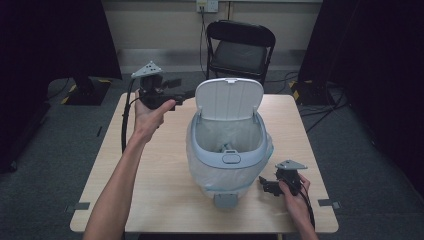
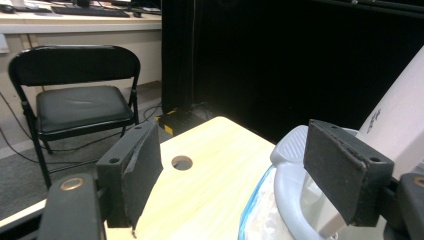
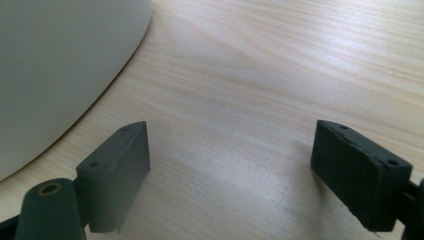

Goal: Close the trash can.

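High view: bin [image 1: 227, 150] upright, lid [image 1: 228, 98] up

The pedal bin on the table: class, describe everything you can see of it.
The pedal bin is pale grey-blue plastic, rounded, standing upright mid-table. Its white lid is hinged open at the far side, standing nearly upright. A thin translucent liner is folded over the rim and hangs down the outside. A grey foot pedal juts from the near base, a small latch sits on the near rim. Something small lies inside. Neither gripper touches it.
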